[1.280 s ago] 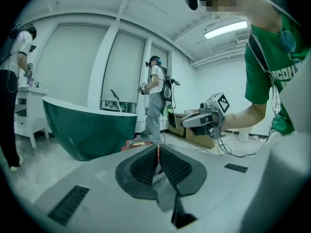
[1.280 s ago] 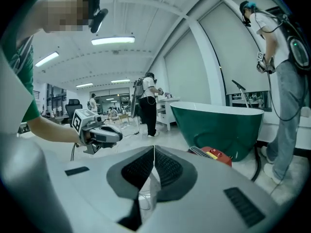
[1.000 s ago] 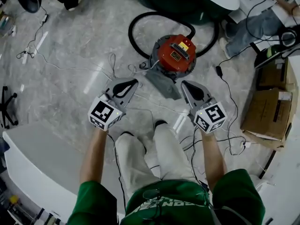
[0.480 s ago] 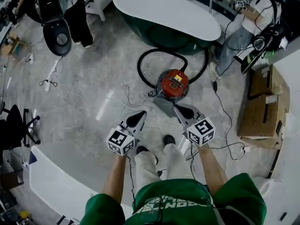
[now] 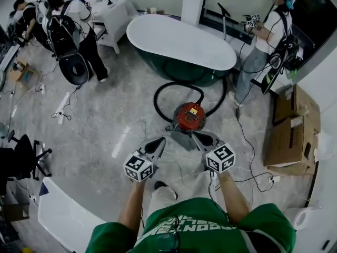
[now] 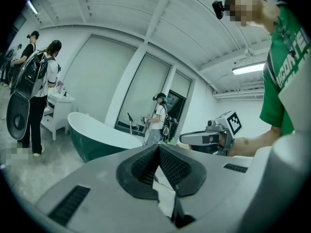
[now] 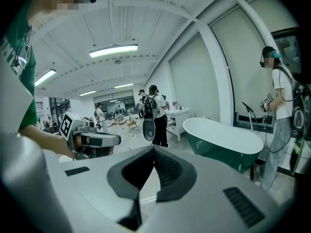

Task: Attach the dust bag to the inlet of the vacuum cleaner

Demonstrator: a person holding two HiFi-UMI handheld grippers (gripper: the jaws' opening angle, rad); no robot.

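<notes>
We hold both tongs up in front of us, high over the floor. The left tongs [image 5: 159,140] are shut tight with nothing in them. The right tongs [image 5: 200,136] are shut and empty too. The red vacuum [image 5: 190,116] sits on the floor below, just past the tips of the tongs. A grey bag [image 5: 180,140] lies flat on the floor, just beside the near side of the vacuum. Looking down, we see it between the two tongs. A black hose [image 5: 158,96] curls round the far side of the vacuum. Past it stands a white and green tub [image 5: 179,41]. Brown boxes [image 5: 292,123] sit at the right.
</notes>
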